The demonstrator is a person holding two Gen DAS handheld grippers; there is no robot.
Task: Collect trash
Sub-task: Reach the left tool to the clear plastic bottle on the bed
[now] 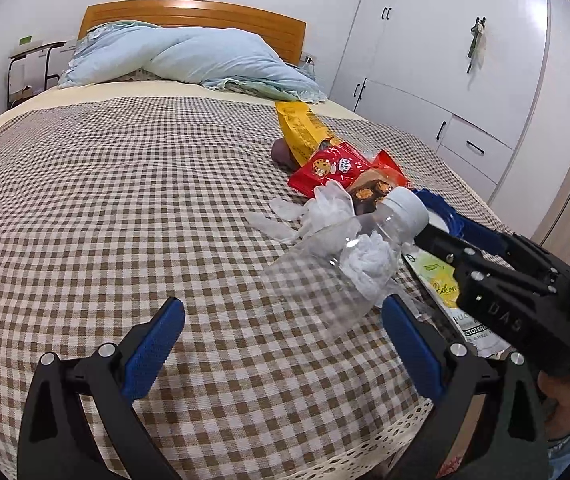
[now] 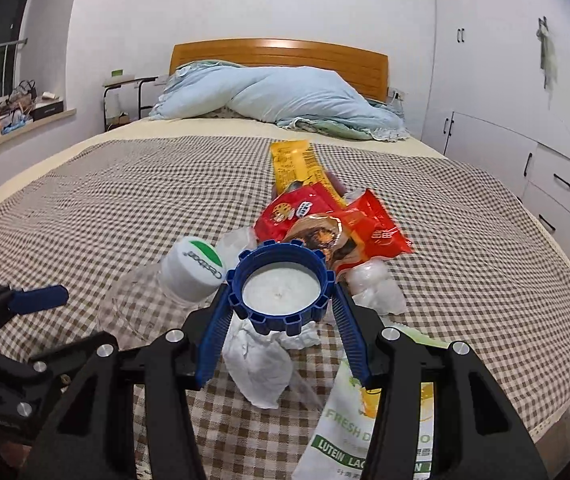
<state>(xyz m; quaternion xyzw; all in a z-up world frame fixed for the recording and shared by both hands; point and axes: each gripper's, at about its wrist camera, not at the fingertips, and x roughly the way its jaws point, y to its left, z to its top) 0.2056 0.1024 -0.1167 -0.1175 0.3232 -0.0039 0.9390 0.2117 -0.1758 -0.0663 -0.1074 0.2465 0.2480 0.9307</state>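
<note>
Gripping a blue ribbed lid by its rim, the right gripper has its fingers clamped on it above the litter near the bed's right edge. That hold is shallow, so I judge a tilt could drop it into the wrappers. White inside, the lid faces the camera. The left gripper has its fingers apart around the base of a clear bottle with a white cap, lying beside crumpled tissue.
</note>
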